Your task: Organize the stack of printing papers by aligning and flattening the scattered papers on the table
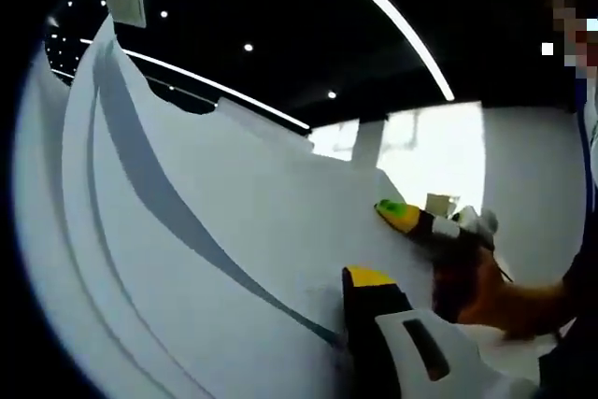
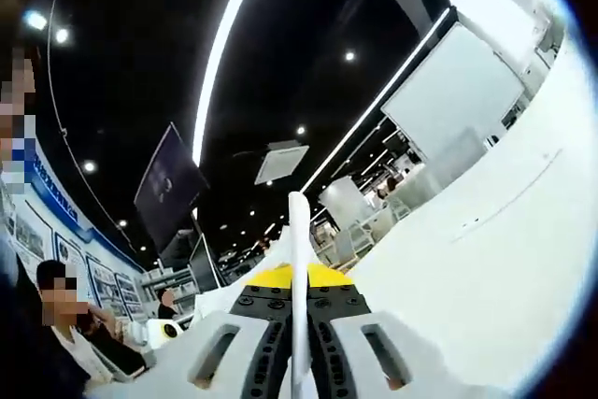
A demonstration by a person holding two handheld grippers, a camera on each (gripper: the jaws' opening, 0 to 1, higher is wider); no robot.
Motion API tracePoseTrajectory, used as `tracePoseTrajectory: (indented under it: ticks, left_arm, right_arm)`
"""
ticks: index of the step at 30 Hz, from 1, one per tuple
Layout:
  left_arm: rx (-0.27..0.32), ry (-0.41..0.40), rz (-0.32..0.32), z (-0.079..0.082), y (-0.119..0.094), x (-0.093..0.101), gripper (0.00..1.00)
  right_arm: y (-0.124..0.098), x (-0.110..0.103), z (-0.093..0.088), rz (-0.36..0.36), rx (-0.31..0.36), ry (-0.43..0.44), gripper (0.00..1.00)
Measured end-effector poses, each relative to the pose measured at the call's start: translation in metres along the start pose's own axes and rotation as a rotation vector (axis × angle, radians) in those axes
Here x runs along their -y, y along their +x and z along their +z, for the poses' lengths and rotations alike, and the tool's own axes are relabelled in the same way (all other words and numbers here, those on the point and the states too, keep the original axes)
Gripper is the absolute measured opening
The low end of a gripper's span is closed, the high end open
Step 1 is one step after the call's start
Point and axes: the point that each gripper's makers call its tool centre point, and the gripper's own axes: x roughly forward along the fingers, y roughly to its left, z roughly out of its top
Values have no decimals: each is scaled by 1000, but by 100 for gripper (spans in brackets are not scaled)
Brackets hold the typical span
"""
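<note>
Both grippers (image 1: 374, 324) (image 2: 297, 301) on partly hidden papers (image 1: 234, 231)

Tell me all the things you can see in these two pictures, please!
papers: a stack of several sheets, white, lifted up and bending across the left gripper view; seen edge-on between the jaws in the right gripper view
ceiling lights: long strips and small round spots, white, on the dark ceiling
hanging screen: one, dark, below the ceiling, left of middle in the right gripper view
people: at least two, low on the left of the right gripper view
right gripper: one, yellow-tipped black jaws in a white body, shut on the papers
left gripper: one, yellow-tipped black jaw against the papers
hand: one, holding the right gripper in the left gripper view
</note>
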Motion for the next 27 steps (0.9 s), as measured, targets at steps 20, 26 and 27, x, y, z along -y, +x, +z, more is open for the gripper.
tracePoseTrajectory:
  ticks: [20,26,27]
  left_arm:
    - [34,-49,17,3,-2,-12,24]
    - [47,-69,25,5,-4,-14,24]
    - [48,-68,25,5,-4,-14,24]
  right_arm:
    - [6,-29,-36,67,-87,-2,0]
    - [7,-34,-42,78,-105,0,0]
    - [7,-35,-44,80,-111,0,0]
